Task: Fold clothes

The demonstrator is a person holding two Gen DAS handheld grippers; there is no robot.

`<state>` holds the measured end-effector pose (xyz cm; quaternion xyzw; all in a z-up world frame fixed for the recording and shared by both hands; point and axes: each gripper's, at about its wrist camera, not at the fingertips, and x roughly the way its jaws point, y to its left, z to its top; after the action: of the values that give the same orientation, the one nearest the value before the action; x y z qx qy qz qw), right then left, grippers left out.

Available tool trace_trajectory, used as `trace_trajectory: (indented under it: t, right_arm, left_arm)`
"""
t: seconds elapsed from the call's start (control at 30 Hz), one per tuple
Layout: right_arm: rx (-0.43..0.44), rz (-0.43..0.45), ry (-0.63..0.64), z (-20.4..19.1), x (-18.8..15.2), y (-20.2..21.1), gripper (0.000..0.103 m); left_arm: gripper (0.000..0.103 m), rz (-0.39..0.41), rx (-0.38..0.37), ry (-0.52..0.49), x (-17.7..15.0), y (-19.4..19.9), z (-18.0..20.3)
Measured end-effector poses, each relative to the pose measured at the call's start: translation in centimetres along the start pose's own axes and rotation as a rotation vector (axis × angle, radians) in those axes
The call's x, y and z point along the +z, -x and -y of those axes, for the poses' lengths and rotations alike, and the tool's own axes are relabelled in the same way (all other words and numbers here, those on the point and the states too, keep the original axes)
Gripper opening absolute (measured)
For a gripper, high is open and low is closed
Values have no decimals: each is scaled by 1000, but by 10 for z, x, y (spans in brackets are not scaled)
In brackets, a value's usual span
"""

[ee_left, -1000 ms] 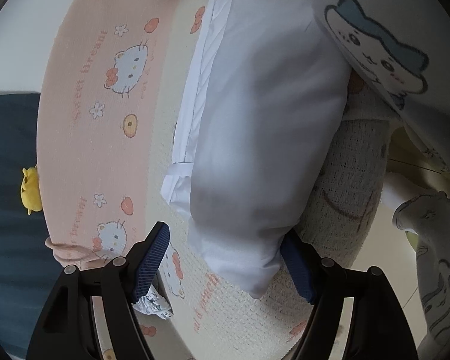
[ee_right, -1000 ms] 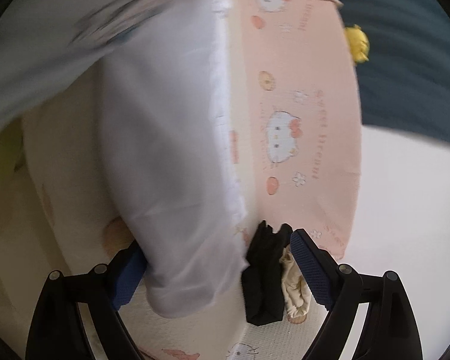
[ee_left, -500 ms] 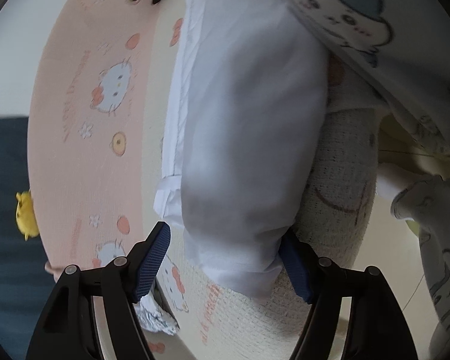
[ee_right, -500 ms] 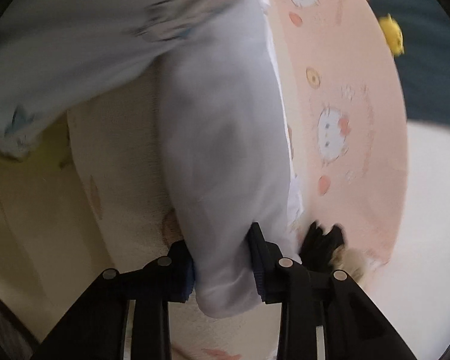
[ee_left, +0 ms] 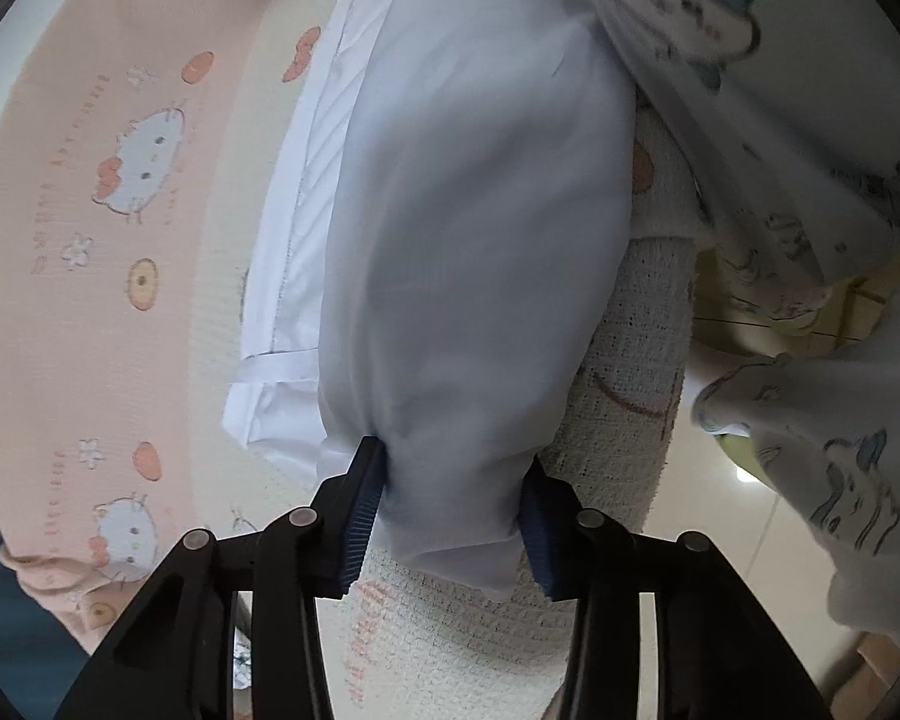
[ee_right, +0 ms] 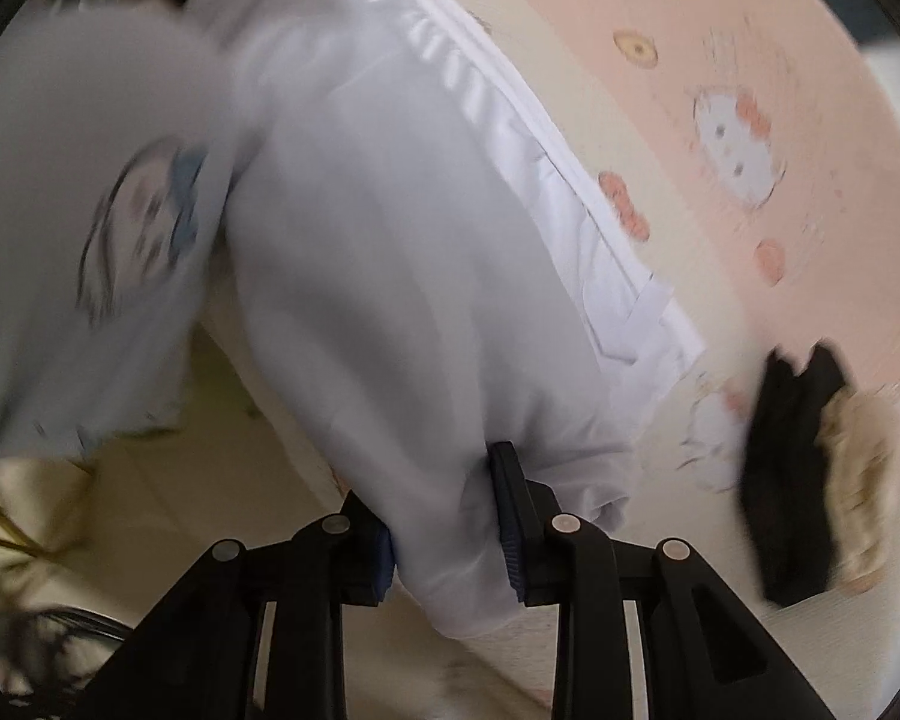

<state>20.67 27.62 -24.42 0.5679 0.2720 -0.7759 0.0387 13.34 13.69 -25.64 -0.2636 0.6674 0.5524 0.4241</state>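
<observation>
White garment point(ee_left: 468, 240), lying over the pink cartoon-cat blanket point(ee_left: 120, 228), is mid-grab: left hand-held gripper point(ee_left: 450, 510) has just been closing onto one end, right hand-held gripper point(ee_right: 450, 534) clamps the other, so next comes lifting both ends together to fold.

Shirt point(ee_left: 468, 276) on blanket point(ee_left: 90, 276), dark garment point(ee_right: 792, 480) beside it
</observation>
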Motion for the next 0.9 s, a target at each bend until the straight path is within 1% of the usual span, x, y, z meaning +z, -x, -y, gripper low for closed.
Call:
trace_trajectory:
  t: [0.07, 0.1, 0.2, 0.23, 0.33, 0.37, 0.43, 0.5, 0.53, 0.6, 0.7, 0.8, 0.83, 0.9]
  right_arm:
    - [86, -6, -83, 18, 2, 2, 29]
    - [138, -10, -138, 29, 2, 3, 29]
    - [309, -24, -338, 66, 1, 4, 29]
    - [369, -24, -417, 80, -1, 4, 29]
    - [520, 0, -643, 117, -11, 3, 29]
    - [558, 10, -702, 127, -16, 3, 29]
    - [603, 27, -780, 138, -24, 3, 29]
    - [607, 42, -807, 157, -25, 4, 29]
    - [605, 46, -813, 154, -27, 6, 29]
    - [601, 53, -824, 149, -31, 12, 29]
    - [589, 57, -840, 155, -30, 9, 29]
    - [587, 86, -875, 165, -30, 14, 29]
    - [589, 96, -889, 170, -31, 15, 29]
    - [573, 111, -908, 181, -27, 14, 29]
  left_arm:
    - [39, -3, -43, 29, 1, 0, -6]
    - [39, -6, -75, 64, 1, -1, -11]
    - [39, -15, -178, 181, 2, 0, -30]
    - [39, -16, -214, 234, 1, 0, -38]
    - [39, -10, -322, 387, -3, 0, -61]
    - [39, -6, -353, 432, -5, 1, -68]
    - [39, 3, -410, 522, -11, 0, -81]
    - [39, 10, -455, 613, -17, 0, -95]
    - [39, 16, -464, 644, -20, 0, -101]
    - [39, 28, -475, 698, -25, 1, -111]
    - [39, 45, -488, 775, -34, 2, -126]
    - [39, 67, -498, 867, -28, -3, -149]
    - [39, 78, -504, 908, -31, -6, -156]
    - [39, 103, -515, 977, -47, -15, -166]
